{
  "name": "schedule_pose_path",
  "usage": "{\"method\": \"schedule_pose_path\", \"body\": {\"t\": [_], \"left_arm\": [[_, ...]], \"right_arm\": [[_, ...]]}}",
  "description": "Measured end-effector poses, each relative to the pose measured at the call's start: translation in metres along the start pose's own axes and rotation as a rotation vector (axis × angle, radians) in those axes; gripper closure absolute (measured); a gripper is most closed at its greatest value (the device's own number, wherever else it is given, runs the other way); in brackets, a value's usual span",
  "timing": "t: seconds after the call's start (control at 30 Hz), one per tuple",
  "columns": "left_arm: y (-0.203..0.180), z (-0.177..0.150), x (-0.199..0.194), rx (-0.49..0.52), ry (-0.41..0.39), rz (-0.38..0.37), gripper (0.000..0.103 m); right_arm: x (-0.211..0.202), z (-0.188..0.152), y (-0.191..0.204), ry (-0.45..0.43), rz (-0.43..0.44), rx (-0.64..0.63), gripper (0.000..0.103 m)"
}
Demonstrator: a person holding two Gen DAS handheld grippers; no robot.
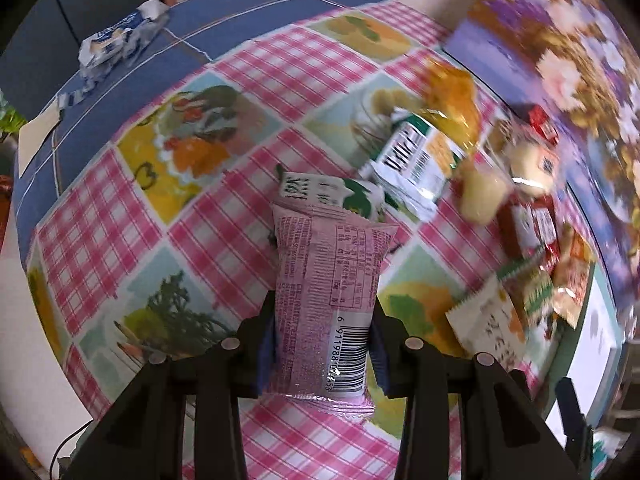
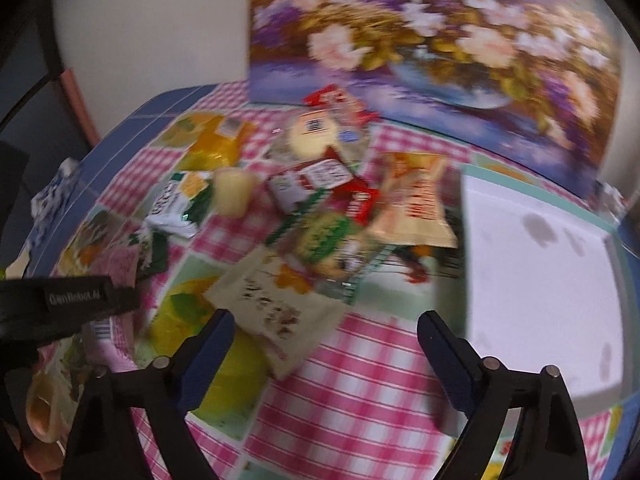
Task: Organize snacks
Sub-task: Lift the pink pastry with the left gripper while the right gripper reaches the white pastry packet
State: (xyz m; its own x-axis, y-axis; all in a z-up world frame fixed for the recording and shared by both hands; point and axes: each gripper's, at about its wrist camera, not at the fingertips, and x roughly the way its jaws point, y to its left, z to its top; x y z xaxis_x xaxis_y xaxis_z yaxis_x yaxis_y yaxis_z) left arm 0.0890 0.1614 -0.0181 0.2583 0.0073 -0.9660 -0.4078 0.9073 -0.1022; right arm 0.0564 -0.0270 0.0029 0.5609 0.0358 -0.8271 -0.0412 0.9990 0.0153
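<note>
My left gripper is shut on a pink snack packet, which stands on end between the blue pads with its barcode side towards the camera, above the checked tablecloth. Just behind it lies a green-and-white packet. In the right wrist view my right gripper is open over the cloth, its pads touching nothing. A beige packet lies just beyond its left finger. A pile of mixed snacks sits further back.
A white tray lies to the right of the pile. A flower picture leans against the wall behind. A blue-and-white packet lies on the blue cloth at the far left. The left tool's black housing and a hand fill the right view's left edge.
</note>
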Motion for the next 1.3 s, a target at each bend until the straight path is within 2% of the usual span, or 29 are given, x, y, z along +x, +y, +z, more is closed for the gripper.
{"method": "schedule_pose_path", "body": {"t": [0.1,0.37,0.5,0.67,0.87,0.97,1.3], "left_arm": [[0.010,0.009,-0.001,-0.017,-0.007,0.012,0.061],[0.030,0.031,0.004,-0.042,-0.021,0.028,0.061],[0.035,0.036,0.006,-0.041,-0.020,0.032,0.061],[0.035,0.041,0.012,-0.039,-0.017,0.040,0.061],[0.024,0.025,0.009,-0.031,-0.030,0.039,0.061],[0.020,0.022,0.013,-0.030,-0.023,0.042,0.061],[0.018,0.021,0.011,-0.019,-0.029,0.048,0.061]], "right_arm": [[0.012,0.003,0.011,0.012,0.028,-0.035,0.018],[0.034,0.005,0.029,0.048,0.076,-0.109,0.024],[0.039,0.003,0.031,0.066,0.078,-0.113,0.028],[0.036,0.001,0.034,0.094,0.130,-0.114,0.032],[0.042,0.000,0.037,0.103,0.092,-0.131,0.033],[0.044,-0.001,0.038,0.107,0.065,-0.133,0.041],[0.040,0.002,0.029,0.091,0.090,-0.085,0.049]]}}
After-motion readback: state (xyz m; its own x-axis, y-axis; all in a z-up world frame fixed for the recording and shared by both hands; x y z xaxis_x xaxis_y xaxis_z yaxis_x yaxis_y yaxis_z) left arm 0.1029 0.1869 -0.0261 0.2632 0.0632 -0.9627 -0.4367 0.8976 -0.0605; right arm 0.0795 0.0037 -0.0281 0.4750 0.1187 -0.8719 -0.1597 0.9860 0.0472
